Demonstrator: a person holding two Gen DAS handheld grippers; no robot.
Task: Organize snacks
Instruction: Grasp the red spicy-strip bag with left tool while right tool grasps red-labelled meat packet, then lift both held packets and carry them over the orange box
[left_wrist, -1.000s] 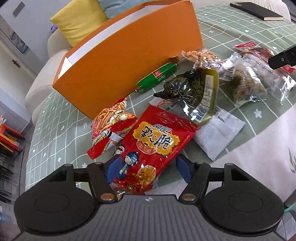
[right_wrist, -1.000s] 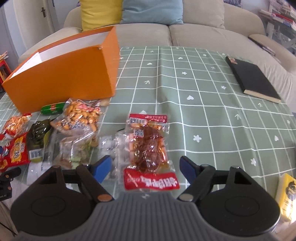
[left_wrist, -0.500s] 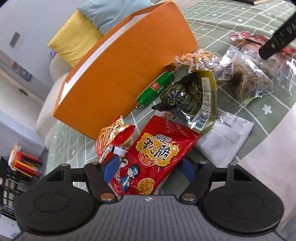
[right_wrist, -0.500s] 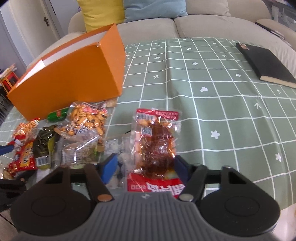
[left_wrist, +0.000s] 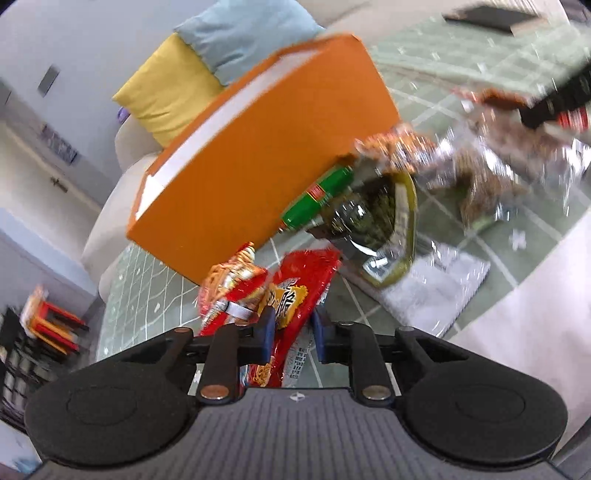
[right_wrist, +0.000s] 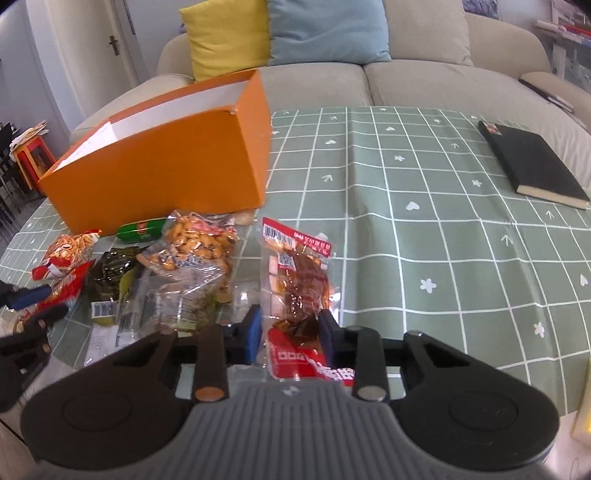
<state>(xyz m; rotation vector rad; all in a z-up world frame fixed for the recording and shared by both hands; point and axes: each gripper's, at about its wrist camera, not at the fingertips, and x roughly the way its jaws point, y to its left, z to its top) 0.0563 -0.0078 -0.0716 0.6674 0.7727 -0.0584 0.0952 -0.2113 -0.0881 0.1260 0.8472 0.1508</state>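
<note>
My left gripper (left_wrist: 291, 330) is shut on a red noodle snack packet (left_wrist: 295, 291), crumpled between the pads and lifted off the green checked tablecloth (left_wrist: 147, 280). My right gripper (right_wrist: 288, 328) is shut on a clear packet of brown meat with a red label (right_wrist: 295, 277), raised a little. An open orange box (right_wrist: 162, 173) stands at the back left; in the left wrist view it (left_wrist: 258, 147) is straight ahead. Loose snacks lie in front of it: a green sausage (right_wrist: 142, 229), a peanut bag (right_wrist: 192, 247), a dark pickle bag (right_wrist: 114, 273), a red crisps bag (right_wrist: 66, 251).
A black notebook (right_wrist: 532, 162) lies at the table's right. A beige sofa (right_wrist: 424, 81) with a yellow cushion (right_wrist: 221, 37) and a blue cushion (right_wrist: 325, 29) is behind the table. The left gripper (right_wrist: 26, 306) shows at the left edge of the right wrist view.
Both grippers have closed on their packets and lifted them. The left one has tilted and moved, blurring its view; the red packet is now squeezed narrow.
</note>
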